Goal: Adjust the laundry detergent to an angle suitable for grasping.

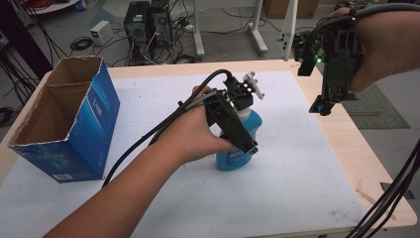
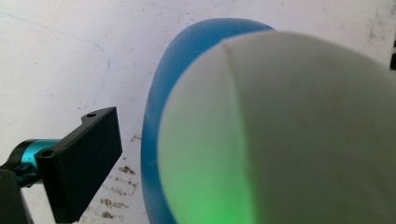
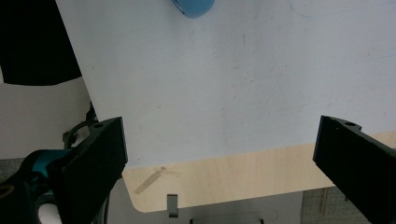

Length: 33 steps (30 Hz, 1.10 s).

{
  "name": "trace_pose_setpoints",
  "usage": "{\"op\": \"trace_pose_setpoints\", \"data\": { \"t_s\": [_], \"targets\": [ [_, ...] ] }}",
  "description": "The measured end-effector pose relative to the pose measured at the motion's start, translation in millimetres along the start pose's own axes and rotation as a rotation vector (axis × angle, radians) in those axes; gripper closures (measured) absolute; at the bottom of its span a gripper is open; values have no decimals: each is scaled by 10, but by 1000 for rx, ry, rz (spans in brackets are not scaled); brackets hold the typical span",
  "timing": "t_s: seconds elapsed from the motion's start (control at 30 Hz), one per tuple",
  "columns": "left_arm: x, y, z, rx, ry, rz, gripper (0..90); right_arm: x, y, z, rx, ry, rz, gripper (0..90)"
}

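Note:
A blue bottle (image 1: 236, 159) with a white cap (image 1: 244, 115) stands upright in the middle of the white sheet (image 1: 277, 193). A person's left hand holds my left gripper (image 1: 245, 141) down over the bottle's top, and it is open. In the left gripper view the cap (image 2: 289, 135) looms close with the blue body (image 2: 156, 107) behind it. One black finger (image 2: 84, 158) stands left of the bottle with a gap; the other jaw is hidden. My right gripper (image 1: 322, 106) hangs open and empty high over the table's right side. Between its jaws (image 3: 222, 126) lies bare sheet.
An open blue cardboard box (image 1: 64, 124) stands at the left end of the sheet. The wooden table edge (image 1: 356, 148) runs along the right, also near my right gripper as a wooden strip (image 3: 243, 177). Computer towers (image 1: 138, 25) and cables sit on the floor behind.

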<state>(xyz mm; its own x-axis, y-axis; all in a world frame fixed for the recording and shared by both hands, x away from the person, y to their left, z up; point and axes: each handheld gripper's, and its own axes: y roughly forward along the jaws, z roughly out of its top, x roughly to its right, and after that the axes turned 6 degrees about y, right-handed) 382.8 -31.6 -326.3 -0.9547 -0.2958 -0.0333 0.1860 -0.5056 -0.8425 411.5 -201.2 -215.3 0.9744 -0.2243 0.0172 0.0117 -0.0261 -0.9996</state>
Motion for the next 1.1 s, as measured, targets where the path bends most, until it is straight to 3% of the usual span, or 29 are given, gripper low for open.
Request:
{"op": "trace_pose_setpoints", "data": {
  "t_s": [0.07, 0.97, 1.0, 1.1],
  "targets": [
    [7, 17, 0, 13, -5, 9, 61, 4, 8, 0, 1, -2, 0, 19],
    [14, 56, 23, 4, 31, 43, 185, 19, 42, -20, 0, 2, 8, 19],
    [32, 70, 21, 25, 10, 41, 195, 16, 44, -18, -1, 4, 6, 19],
    [40, 74, 21, 31, 5, 43, 200, 17, 46, -15, 0, 3, 7, 19]
  ]
}}
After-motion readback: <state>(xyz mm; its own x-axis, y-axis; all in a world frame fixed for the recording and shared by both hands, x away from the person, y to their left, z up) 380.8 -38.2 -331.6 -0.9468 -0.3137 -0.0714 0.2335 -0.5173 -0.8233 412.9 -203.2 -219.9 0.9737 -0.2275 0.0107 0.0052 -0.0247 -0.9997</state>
